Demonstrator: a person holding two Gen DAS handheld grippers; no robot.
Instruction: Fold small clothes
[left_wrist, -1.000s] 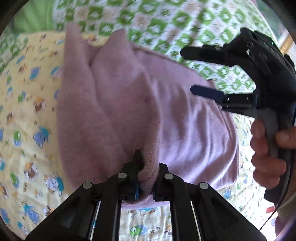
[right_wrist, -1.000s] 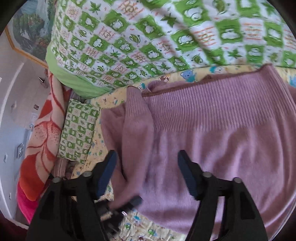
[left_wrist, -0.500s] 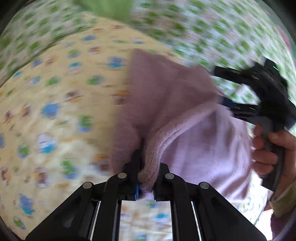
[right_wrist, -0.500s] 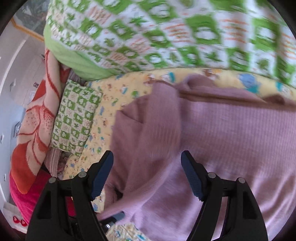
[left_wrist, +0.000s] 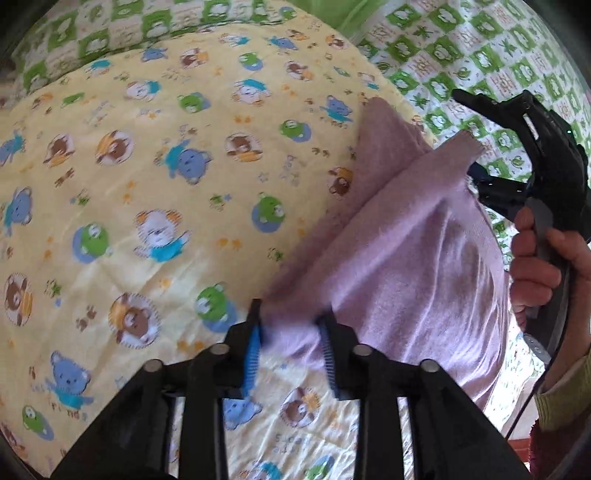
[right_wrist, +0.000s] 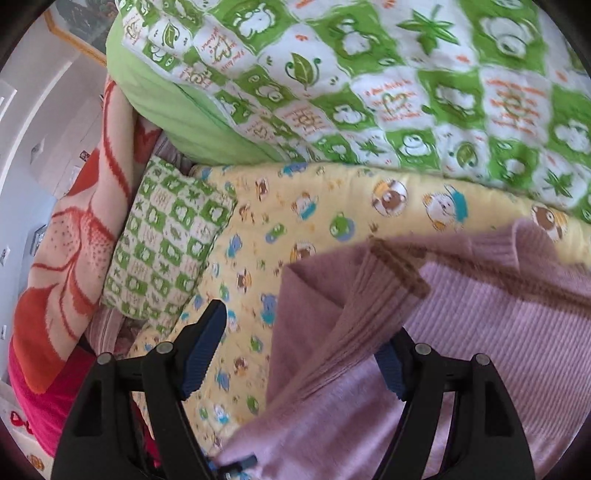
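sweater (left_wrist: 413, 266) lilac, ribbed, seemingly folded

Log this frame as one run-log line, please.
step: folding sweater | left gripper: jaws opening, sweater edge between them | right gripper: open, over sweater | surface: yellow blanket

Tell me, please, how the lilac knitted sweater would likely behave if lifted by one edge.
The lilac knitted sweater probably flops: its sleeve drapes in soft folds. Its fuzzy ribbed knit likely grips rather than slips. It probably drags on the yellow bear-print quilt instead of sliding.
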